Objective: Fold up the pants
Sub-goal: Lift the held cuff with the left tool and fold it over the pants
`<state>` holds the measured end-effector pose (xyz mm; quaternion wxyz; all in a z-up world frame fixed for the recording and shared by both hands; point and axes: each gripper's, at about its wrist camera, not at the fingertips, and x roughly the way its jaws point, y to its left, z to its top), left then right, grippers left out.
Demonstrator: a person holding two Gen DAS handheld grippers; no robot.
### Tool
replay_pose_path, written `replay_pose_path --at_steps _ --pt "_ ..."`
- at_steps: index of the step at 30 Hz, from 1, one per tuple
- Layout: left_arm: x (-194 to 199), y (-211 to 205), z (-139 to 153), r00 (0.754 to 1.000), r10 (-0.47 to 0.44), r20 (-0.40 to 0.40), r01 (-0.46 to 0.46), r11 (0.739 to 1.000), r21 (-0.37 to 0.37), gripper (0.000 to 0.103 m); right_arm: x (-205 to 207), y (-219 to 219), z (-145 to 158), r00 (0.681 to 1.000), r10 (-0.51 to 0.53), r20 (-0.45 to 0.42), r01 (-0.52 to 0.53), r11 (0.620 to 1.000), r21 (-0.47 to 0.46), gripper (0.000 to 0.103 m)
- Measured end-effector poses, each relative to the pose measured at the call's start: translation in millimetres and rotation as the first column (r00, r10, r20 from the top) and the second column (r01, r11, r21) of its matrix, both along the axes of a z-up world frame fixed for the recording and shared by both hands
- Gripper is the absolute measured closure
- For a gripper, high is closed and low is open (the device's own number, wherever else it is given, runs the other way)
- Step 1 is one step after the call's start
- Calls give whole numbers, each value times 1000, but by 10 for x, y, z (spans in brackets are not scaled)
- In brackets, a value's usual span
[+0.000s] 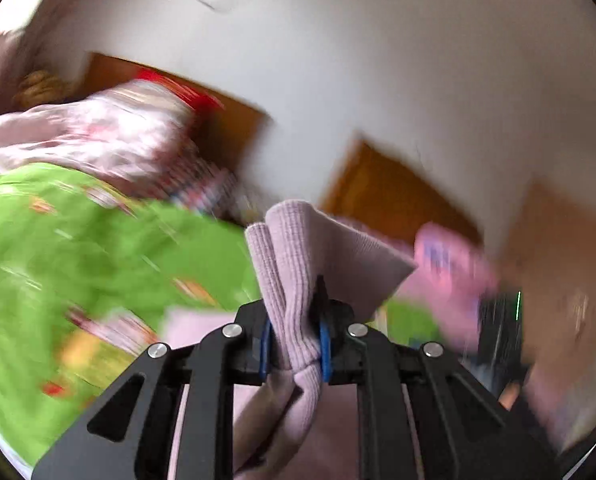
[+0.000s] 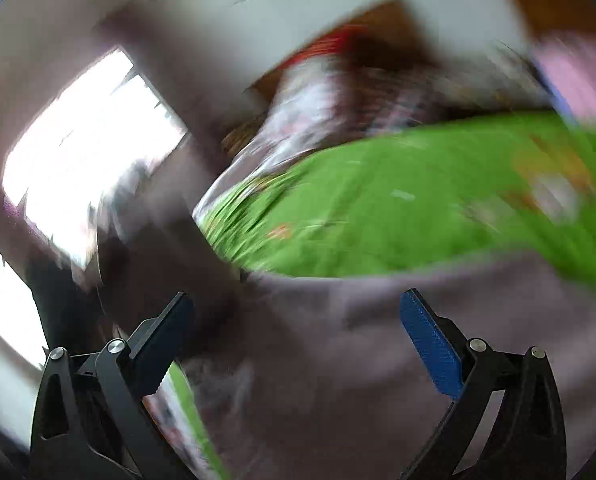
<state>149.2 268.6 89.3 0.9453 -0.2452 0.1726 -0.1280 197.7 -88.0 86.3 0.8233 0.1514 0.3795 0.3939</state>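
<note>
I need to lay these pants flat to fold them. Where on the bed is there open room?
The green bedspread shows a bare stretch between the pants in front and the pink bedding heaped at the far end. That far end is crowded. The left gripper grips the pants; the right gripper is open.

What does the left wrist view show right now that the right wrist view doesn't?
Left wrist only: the left claw shut on a bunched, ribbed edge of the pink pants, and the wooden headboard panels against the wall.
Right wrist only: the right claw open, nothing between its blue pads, and a bright window.
Both: the green bedsheet, the pants fabric and heavy motion blur.
</note>
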Motion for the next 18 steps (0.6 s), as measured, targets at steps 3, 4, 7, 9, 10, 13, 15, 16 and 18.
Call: replay_pose_path --at_steps 3,4,7,9,10,13,15,16,18 --pt "-45 886 34 989 146 3 -145 985 -99 87 -75 817 57 958 257 130 -235 958 -161 4" --pt "-58 1156 -50 984 177 -19 -178 974 -140 87 -98 1116 15 923 360 132 -334 924 -187 4" --pt "16 1656 -417 968 219 -118 -239 951 -196 87 -56 1754 -167 839 540 71 -518 832 -199 4" --pt "64 1791 -628 966 209 -156 -240 945 -220 87 55 2082 -286 804 595 12 -582 790 -194 4" --pt "68 1832 -722 967 202 -158 -236 940 -247 88 136 2230 -353 781 624 -39 -620 766 -170 4" --pt "-21 1843 -723 974 197 -113 -221 934 -280 88 361 2578 -511 709 686 -164 -704 704 -98 4" --pt "-84 1733 -591 980 187 -68 -199 939 -280 88 412 2703 -578 692 697 -185 -720 684 -118 4" --pt "-132 1621 -479 985 172 -33 -174 947 -271 88 450 2762 -648 688 694 -211 -724 677 -135 4" --pt "-231 1451 -270 989 145 14 -138 961 -239 89 530 2795 -669 693 690 -210 -718 686 -116 4"
